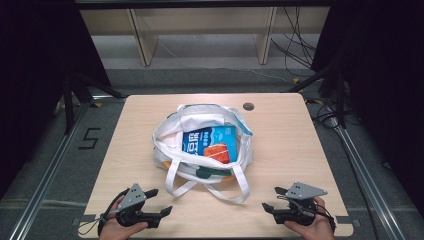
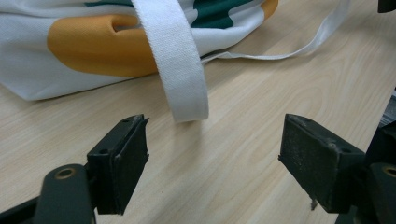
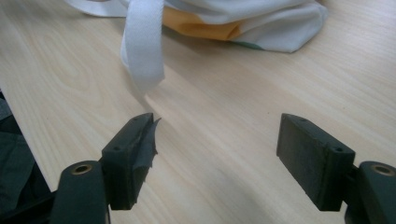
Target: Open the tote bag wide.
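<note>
- White cloth tote bag (image 1: 200, 150) with orange and green patches lying at the middle of the light wooden tabletop (image 1: 285, 145), mouth spread open and facing up, so contents stay reachable from above.
- Inside the bag: a blue printed packet (image 1: 210, 142) with an orange picture panel, lying flat and tilted, plus folded white cloth at the far side; anything beneath hidden.
- Two white webbing handles (image 1: 210, 187) flopped onto the tabletop at the near side, one loop toward each hand, probably left slack there for an easy pickup.
- Left gripper (image 1: 159, 202) resting at the near left edge, jaws wide apart and empty; in the left gripper view, one strap loop (image 2: 180, 70) hanging just beyond the jaws, not touching.
- Right gripper (image 1: 272, 198) at the near right edge, likewise spread and holding nothing; in the right gripper view, the other strap (image 3: 142, 44) just ahead of the left jaw, apart from it.
- Likely next: each gripper forward to a strap, closing on the webbing.
</note>
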Available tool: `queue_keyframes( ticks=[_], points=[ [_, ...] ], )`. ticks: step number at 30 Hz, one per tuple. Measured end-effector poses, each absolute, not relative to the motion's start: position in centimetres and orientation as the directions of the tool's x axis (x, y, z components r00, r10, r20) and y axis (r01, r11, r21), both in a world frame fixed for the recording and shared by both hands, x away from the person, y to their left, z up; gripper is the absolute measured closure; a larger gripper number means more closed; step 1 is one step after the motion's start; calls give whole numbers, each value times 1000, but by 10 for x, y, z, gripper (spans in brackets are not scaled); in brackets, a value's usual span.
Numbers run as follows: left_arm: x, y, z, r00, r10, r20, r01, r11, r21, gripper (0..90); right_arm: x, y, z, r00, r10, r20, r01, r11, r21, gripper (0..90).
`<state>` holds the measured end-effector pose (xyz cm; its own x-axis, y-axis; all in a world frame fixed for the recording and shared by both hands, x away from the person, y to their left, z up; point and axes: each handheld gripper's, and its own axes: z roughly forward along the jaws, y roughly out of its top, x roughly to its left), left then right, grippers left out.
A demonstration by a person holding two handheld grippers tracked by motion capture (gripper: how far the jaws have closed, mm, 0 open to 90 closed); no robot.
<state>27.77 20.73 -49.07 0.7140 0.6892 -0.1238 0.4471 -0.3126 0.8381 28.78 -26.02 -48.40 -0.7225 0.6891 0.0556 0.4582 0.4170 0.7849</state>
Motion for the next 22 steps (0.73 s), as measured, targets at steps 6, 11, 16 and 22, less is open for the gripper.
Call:
queue_keyframes(
  ticks=[6,11,16,22],
  points=[
    [278,208,-493,716,690,-110,448,-332,830,223,283,-259,-486,-713,698,70,476,408,779,289],
    [280,209,-494,720,687,-101,447,-347,825,222,286,-258,-487,-734,677,55,454,429,781,289],
    [280,209,-494,707,698,-114,464,-336,819,222,286,-258,-488,-728,684,38,447,432,783,289],
    [282,211,-495,711,695,-105,454,-340,823,222,287,-258,-488,-732,680,49,458,436,775,289]
  ],
)
